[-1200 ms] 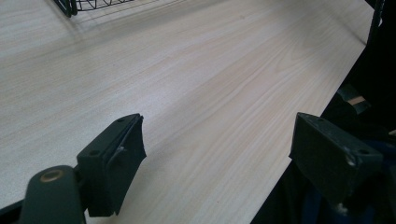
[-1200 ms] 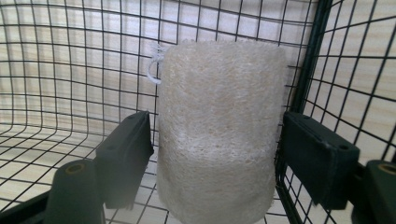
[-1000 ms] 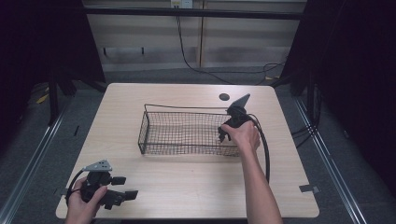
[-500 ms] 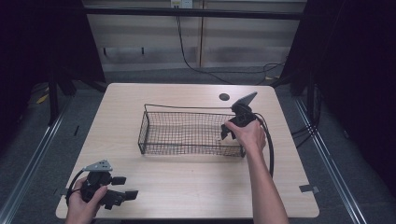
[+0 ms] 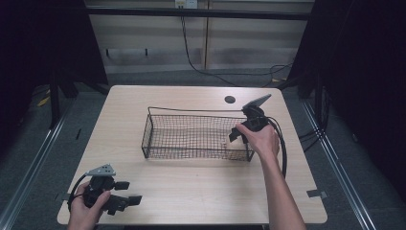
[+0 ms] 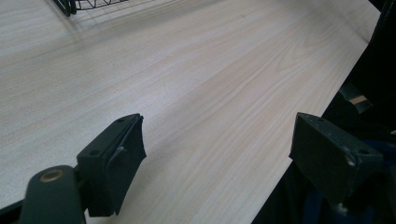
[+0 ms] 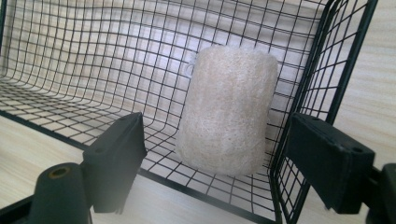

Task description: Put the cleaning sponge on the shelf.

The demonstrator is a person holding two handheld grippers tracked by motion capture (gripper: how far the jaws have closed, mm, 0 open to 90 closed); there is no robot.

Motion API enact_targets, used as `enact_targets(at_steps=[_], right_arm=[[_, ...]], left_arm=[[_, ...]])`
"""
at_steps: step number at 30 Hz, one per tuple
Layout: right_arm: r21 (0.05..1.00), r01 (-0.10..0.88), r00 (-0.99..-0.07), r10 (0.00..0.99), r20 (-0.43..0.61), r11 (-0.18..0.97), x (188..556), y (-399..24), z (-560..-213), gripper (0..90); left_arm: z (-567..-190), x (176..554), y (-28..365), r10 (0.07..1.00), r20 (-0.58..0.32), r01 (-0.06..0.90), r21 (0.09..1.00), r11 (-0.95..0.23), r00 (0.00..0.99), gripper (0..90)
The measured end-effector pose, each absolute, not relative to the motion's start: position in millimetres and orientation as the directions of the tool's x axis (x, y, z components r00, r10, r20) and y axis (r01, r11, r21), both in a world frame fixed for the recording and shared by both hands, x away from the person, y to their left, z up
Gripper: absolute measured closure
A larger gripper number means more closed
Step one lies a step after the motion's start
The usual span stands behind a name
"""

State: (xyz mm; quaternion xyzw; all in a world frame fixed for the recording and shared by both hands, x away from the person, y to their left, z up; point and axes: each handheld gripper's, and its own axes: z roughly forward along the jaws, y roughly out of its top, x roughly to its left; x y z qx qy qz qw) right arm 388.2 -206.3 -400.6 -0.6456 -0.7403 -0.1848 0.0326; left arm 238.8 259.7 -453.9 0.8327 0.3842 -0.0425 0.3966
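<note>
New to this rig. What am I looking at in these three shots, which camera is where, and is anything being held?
No robot arm here: a person holds a hand-operated two-jaw claw in each hand. The high view looks down on the wooden table from above the person's side. The other two pictures come from cameras riding on each claw, looking along its black jaws.

On the table stands a black wire basket. Inside it, at the end near the right claw, lies a pale loofah-like sponge.

The right claw's jaws have just been opening. They now stand wide apart, off the sponge, so nothing is held. The left claw sits at the table's near left corner, open, with only bare tabletop between its jaws.
</note>
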Motion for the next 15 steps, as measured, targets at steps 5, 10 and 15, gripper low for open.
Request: enact_targets(at_steps=[5,10,15], right_arm=[[0.265,0.957,-0.193,0.936,0.295,0.114,382,-207,-401,22.0],[0.316,0.941,-0.226,0.918,0.325,0.119,372,-207,-394,24.0],[0.343,0.927,-0.268,0.904,0.334,0.149,364,-204,-390,24.3]], left_arm=[[-454,239,260,0.606,-0.377,0.674,0.628,-0.389,0.701,17.4],[-455,239,259,0.607,-0.375,0.674,0.627,-0.390,0.701,17.4],[-455,239,260,0.607,-0.377,0.675,0.627,-0.388,0.699,17.4]])
